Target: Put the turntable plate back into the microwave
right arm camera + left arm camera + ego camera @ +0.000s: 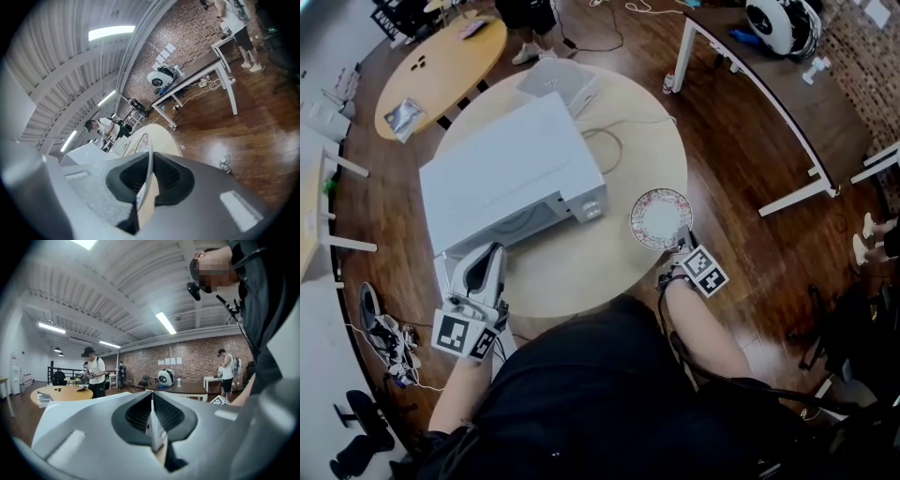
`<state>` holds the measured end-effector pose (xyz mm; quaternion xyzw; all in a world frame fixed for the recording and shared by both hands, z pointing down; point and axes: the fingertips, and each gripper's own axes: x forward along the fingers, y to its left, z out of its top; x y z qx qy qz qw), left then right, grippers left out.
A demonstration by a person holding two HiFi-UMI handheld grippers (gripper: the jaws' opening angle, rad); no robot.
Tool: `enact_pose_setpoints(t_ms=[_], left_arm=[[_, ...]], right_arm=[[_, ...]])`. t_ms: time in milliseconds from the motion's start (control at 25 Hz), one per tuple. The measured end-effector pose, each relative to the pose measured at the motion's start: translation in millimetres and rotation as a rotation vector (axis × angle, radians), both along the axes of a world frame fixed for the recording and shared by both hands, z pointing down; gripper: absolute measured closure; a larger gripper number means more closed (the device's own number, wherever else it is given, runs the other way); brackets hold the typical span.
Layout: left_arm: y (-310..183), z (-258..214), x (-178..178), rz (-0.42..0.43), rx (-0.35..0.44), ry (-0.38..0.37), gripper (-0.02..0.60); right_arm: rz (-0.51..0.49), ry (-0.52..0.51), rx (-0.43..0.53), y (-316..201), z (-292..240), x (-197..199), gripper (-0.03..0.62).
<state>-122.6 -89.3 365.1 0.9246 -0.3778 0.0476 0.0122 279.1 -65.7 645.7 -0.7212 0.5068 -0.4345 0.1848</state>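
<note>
Microwave, head view: white box [502, 169] on the round table [600, 267]. Its door [441, 274] stands open at the front left corner. Any brand on it is too small to read.
Left gripper, head view: [490, 255] just in front of the microwave, beside the open door. Its cube shows black-and-white square markers, no lettering.
Turntable plate, head view: [661, 218] round, pale centre with a red patterned rim. It sits over the table just right of the microwave's front right corner, clear of it and outside the cavity.
Right gripper, head view: [682, 242] at the plate rim farthest from the microwave. Its marker cube faces up.
Left jaws, left gripper view: clenched on a thin white edge seen end-on, which appears to be the door.
Wall sheets, left gripper view: white papers [171, 361] on the brick wall, print too small to read.
Right jaws, right gripper view: clamped on the plate's rim, with the plate edge-on between the pads. The microwave lies left of the plate.
Wall sheets, right gripper view: also unreadable.
</note>
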Motion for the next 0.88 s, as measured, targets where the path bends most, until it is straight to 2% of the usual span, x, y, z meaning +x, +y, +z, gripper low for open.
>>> enact_pose_setpoints(t_ms=[360,880], left_arm=[[3,-3,-15,-0.022,0.028,0.038,0.568],[14,-9,-44,-0.069,0.047,0.047,0.571]], right_arm=[[0.092,-0.115,0.033,15,-20,4,0.576],[0.099,-0.187,0.037,27,-29,-18,0.576]])
